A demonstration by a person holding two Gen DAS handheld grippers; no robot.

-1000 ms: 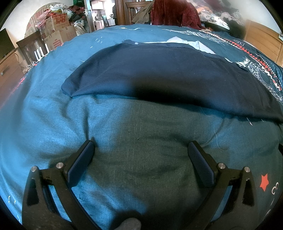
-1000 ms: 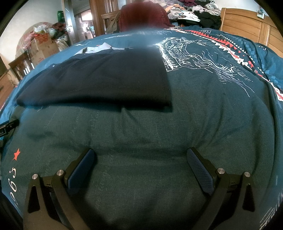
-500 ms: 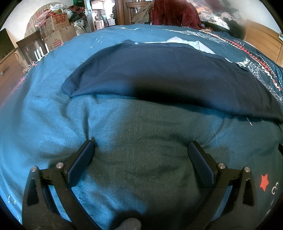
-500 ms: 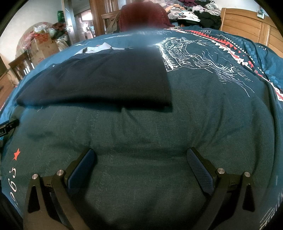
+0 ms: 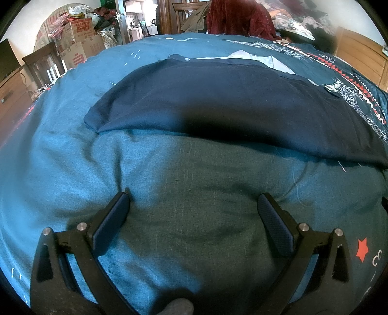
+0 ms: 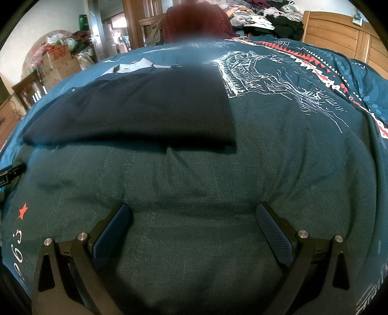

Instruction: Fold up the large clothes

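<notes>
A dark navy garment [image 5: 218, 106] lies folded into a long flat band across the teal bedspread [image 5: 60, 164]; the right wrist view shows the same garment [image 6: 145, 114] with its right end squared off. A pale collar piece [image 5: 266, 60] peeks out behind it. My left gripper [image 5: 194, 201] rests open on the bedspread, short of the garment's near edge, nothing between its fingers. My right gripper [image 6: 194, 213] is open too, pressed on the bedspread [image 6: 291, 157] in front of the garment, holding nothing.
A person in dark red [image 6: 196, 24] stands beyond the far side of the bed. Cardboard boxes [image 5: 80, 41] and a wooden chair [image 5: 46, 65] crowd the left. A wooden headboard [image 6: 339, 36] and a heap of clothes [image 6: 266, 14] are at the right.
</notes>
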